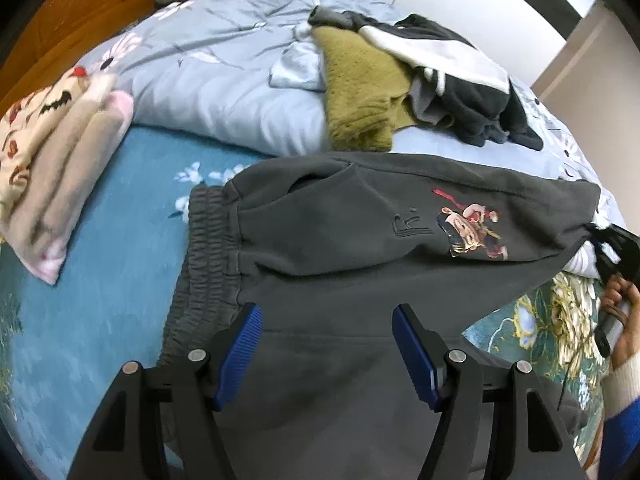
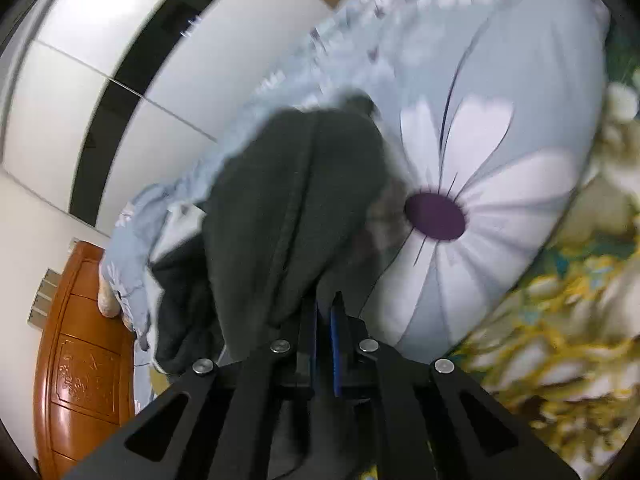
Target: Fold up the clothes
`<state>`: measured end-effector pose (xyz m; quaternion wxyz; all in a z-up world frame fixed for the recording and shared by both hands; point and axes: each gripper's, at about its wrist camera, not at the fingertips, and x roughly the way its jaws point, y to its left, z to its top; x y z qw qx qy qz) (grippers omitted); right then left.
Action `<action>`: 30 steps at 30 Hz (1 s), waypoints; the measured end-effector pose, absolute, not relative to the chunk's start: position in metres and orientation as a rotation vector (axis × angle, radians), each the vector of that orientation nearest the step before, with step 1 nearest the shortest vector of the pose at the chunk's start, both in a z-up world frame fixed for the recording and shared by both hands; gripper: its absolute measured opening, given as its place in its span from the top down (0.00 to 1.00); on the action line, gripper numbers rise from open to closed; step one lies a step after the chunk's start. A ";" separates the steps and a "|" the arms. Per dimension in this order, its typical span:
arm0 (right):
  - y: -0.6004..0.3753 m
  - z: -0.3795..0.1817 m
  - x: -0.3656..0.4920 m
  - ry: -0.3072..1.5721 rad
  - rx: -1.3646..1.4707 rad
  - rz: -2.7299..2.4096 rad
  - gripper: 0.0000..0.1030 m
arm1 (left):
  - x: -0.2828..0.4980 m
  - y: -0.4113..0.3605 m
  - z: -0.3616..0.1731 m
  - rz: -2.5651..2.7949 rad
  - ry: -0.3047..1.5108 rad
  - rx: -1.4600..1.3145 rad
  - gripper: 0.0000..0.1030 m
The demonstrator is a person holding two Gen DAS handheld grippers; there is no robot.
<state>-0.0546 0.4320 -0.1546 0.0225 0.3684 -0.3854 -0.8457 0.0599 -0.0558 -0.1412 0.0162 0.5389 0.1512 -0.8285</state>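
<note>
Dark grey sweatpants (image 1: pixel 340 240) with a cartoon print and an elastic waistband lie across the blue floral bed sheet (image 1: pixel 120 220). My left gripper (image 1: pixel 326 320) is open above the pants near the waistband, its blue pads apart and holding nothing. My right gripper (image 2: pixel 323 312) is shut on the leg end of the sweatpants (image 2: pixel 288 208) and lifts it off the bed. It also shows in the left wrist view (image 1: pixel 616 248) at the far right, pulling the leg taut.
A folded cream and pink blanket (image 1: pixel 52 168) lies at the left. A pile of olive, white and black clothes (image 1: pixel 400 80) sits on the light blue floral duvet (image 1: pixel 224 64). A wooden headboard (image 1: pixel 60 20) stands behind. White wardrobe doors (image 2: pixel 100 80) are beyond the bed.
</note>
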 end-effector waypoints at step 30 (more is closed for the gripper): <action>0.541 -0.252 0.058 -2.157 1.090 -2.084 0.55 | 0.074 -0.013 -0.112 -2.634 0.378 1.704 0.31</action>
